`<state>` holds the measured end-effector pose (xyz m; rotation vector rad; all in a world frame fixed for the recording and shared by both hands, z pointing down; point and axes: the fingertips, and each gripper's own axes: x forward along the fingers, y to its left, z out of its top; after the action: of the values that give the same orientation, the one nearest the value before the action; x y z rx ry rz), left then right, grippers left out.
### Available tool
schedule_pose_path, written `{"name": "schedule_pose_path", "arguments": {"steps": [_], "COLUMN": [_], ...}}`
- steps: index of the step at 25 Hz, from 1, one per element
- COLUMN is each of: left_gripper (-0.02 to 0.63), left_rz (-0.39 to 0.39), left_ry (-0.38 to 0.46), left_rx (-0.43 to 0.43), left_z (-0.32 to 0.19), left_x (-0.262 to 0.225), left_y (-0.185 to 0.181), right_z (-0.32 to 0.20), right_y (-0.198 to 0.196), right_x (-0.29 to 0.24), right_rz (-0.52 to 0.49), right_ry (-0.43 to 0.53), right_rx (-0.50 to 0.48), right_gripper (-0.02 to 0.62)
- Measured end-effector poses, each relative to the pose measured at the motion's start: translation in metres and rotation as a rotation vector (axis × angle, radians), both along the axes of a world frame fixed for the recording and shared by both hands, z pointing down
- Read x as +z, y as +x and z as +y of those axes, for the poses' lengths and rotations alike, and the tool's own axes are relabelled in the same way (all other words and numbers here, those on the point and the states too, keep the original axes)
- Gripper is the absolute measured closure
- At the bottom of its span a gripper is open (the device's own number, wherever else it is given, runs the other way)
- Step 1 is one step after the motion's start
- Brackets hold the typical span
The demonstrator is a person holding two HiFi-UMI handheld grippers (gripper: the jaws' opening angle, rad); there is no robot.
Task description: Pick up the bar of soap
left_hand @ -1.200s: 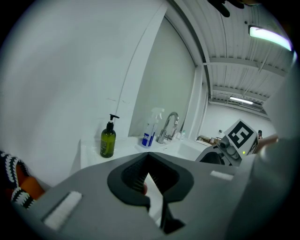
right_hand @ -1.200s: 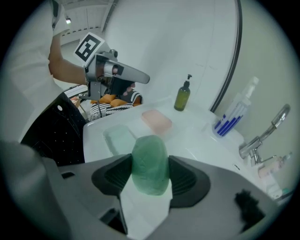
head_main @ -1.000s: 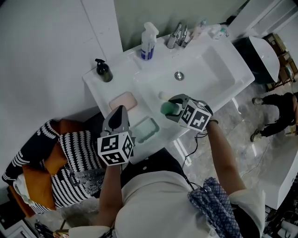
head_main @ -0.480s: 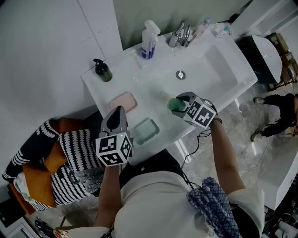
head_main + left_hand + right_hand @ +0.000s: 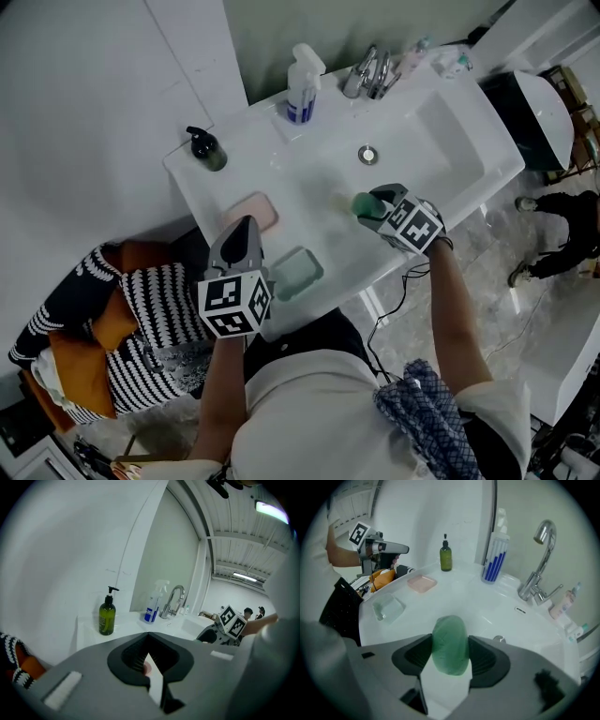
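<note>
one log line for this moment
right claw: shut on green soap bar | position: over sink | left claw: shut, empty

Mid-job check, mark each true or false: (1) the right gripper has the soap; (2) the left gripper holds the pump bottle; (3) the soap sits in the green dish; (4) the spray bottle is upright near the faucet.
1. True. The right gripper is shut on the green soap.
2. False. The left gripper has its jaws together on nothing; the pump bottle stands on the counter's back corner.
3. False. The green dish is empty; the soap is held over the sink basin.
4. True. The spray bottle stands upright on the counter, left of the faucet.
</note>
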<state>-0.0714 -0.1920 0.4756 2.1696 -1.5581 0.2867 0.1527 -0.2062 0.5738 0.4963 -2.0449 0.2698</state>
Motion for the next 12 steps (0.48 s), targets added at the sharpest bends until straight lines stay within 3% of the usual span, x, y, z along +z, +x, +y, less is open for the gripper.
{"name": "schedule_pose_path", "arguments": {"steps": [12], "left_gripper": [0.597], "left_rz": [-0.011], "left_ry": [-0.034], "left_rx": [-0.014], "left_z": [-0.012], "left_x": [0.011], "left_y": [0.001], "right_z": [-0.033], "right_y": [0.033], "right_x": [0.029], "right_rz": [-0.006], "right_ry": [-0.042], "right_rx": [0.133], "right_gripper": [0.341]}}
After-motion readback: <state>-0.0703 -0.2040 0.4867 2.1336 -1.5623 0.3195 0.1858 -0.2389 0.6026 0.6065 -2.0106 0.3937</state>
